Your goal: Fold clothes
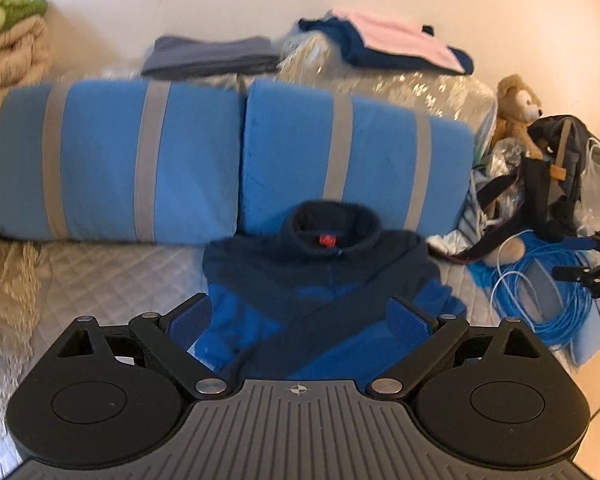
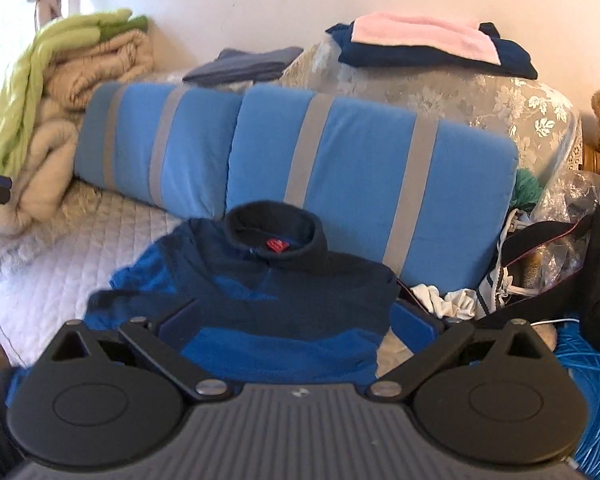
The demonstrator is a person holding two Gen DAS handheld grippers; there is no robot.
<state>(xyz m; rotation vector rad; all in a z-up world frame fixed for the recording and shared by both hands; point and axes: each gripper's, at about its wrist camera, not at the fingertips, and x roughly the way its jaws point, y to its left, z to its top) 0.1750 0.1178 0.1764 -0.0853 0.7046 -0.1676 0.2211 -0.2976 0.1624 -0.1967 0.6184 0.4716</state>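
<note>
A navy and bright-blue fleece jacket [image 1: 320, 264] lies on the quilted bed cover. Its stand-up collar with a red label [image 1: 327, 240] points toward the cushions, and both sleeves are crossed over the chest. My left gripper [image 1: 297, 305] hovers open just above the jacket's lower part, its blue-padded fingers [image 1: 188, 320] spread wide with nothing between them. In the right wrist view the same jacket [image 2: 276, 276] lies ahead. My right gripper [image 2: 296, 309] is also open over its hem and holds nothing.
Two blue cushions with grey stripes [image 1: 236, 160] stand behind the jacket. Folded clothes [image 2: 432, 44] lie stacked on a covered mound behind them. Beige and green blankets [image 2: 60, 80] are piled at the left. A teddy bear [image 1: 516, 108], a backpack [image 1: 556, 176] and coiled blue cable [image 1: 548, 304] crowd the right.
</note>
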